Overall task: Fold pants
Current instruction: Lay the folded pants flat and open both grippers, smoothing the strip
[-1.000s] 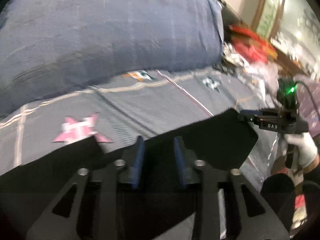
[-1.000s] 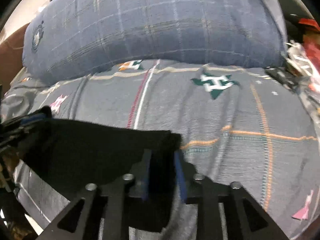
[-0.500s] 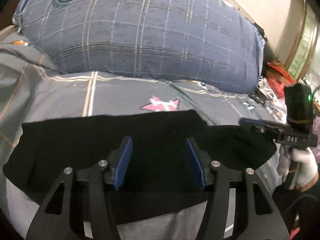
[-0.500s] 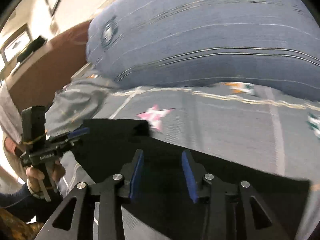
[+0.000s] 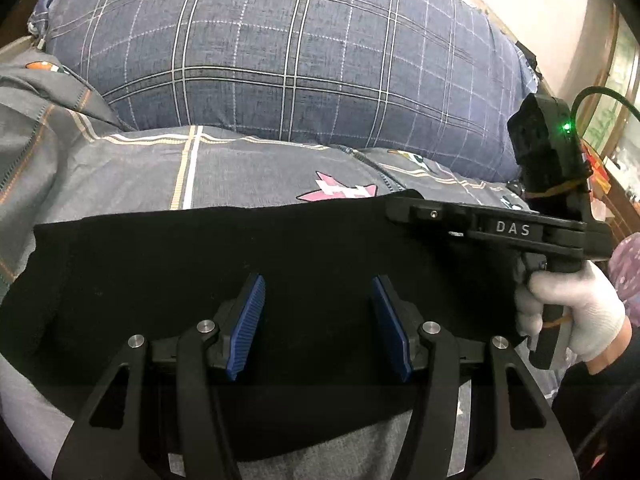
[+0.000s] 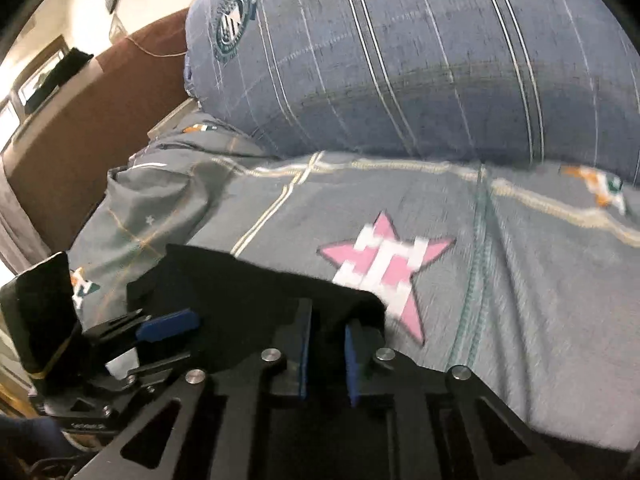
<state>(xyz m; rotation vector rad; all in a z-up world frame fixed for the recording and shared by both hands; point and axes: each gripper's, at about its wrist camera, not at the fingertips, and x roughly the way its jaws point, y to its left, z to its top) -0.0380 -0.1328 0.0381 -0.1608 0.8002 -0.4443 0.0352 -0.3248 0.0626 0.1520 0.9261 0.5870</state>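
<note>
The left gripper (image 5: 318, 312) has its blue pads spread wide, with the black pants (image 5: 208, 272) lying flat between and beyond them. The right gripper (image 6: 326, 340), marked "DAS" on its side, is pinched on the pants' right corner on the grey bedspread (image 6: 520, 280).

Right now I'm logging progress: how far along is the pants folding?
Done: the black pants lie as a flat band on the bedsheet. In hand: the right hand-held gripper pinches their corner, while the left hand-held gripper is open above them. Left: folding that end over.
</note>
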